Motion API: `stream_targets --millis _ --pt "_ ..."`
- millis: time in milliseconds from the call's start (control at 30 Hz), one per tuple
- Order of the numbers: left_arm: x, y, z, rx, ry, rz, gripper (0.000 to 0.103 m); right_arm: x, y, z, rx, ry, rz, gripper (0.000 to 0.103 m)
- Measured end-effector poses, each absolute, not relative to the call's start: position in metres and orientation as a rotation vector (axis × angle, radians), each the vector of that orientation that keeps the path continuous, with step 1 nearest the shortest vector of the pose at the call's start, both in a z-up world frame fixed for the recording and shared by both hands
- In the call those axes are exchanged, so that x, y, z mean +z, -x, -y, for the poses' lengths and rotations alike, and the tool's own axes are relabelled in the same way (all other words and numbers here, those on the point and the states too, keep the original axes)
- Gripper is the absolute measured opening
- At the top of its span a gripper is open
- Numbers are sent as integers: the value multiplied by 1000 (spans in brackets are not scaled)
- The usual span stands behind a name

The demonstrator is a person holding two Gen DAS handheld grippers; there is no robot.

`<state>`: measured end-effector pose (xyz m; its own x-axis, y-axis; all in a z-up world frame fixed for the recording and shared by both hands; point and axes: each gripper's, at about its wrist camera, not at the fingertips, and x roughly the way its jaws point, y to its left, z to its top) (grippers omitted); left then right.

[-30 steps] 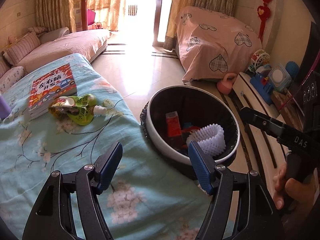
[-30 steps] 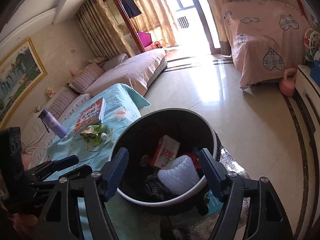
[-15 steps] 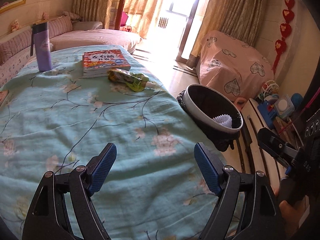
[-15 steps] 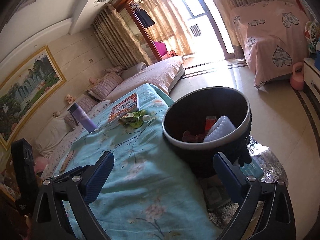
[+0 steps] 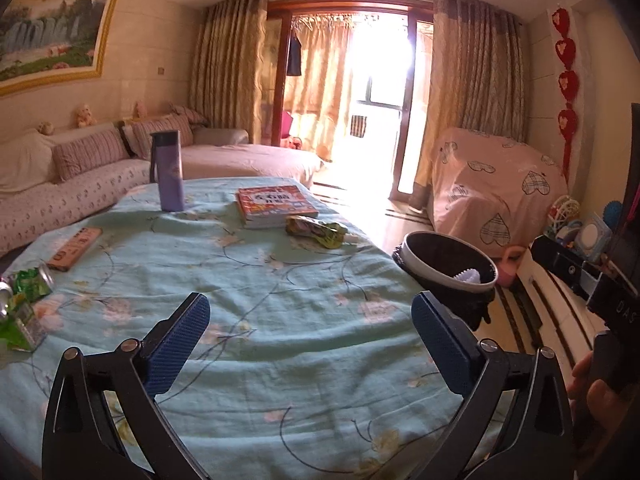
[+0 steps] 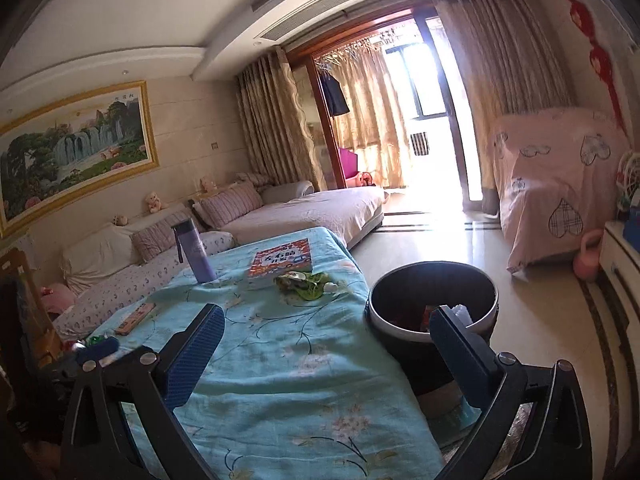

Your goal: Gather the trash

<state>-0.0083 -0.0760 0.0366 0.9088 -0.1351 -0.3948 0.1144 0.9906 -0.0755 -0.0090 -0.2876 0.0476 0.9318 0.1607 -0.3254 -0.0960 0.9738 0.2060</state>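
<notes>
A black bin [image 5: 448, 264] with a white rim stands on the floor at the table's right edge, holding white foam and a red carton; it also shows in the right wrist view [image 6: 432, 304]. A crumpled green-yellow wrapper [image 5: 316, 231] lies beside a red book, also seen from the right wrist [image 6: 302, 282]. More green wrappers and a can [image 5: 22, 304] lie at the table's left edge. My left gripper [image 5: 310, 344] is open and empty above the near table. My right gripper [image 6: 326, 350] is open and empty, between table and bin.
A turquoise floral cloth [image 5: 260, 300] covers the table. On it stand a purple bottle [image 5: 170, 170], a red book [image 5: 276, 202] and a flat pink box [image 5: 74, 248]. A sofa [image 5: 72, 176] runs along the left wall. A covered pink chair [image 5: 496, 188] stands beyond the bin.
Both grippers have pulled back and tilted up from over the bin, so the whole table and room show now. Both stay open and empty.
</notes>
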Motion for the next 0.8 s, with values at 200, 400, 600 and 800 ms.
stream_targets --millis 200,400,600,800 --pt "18 22 67 -65 17 -369 103 11 6 274 114 -131 -387 103" --pt "3 28 68 -4 -42 -371 103 -4 9 267 111 -121 -389 103" --pt "0 33 67 18 -52 -375 103 -5 17 264 129 -121 -381 103" --pt "2 38 66 38 -52 -367 103 -6 21 259 138 -107 -372 103"
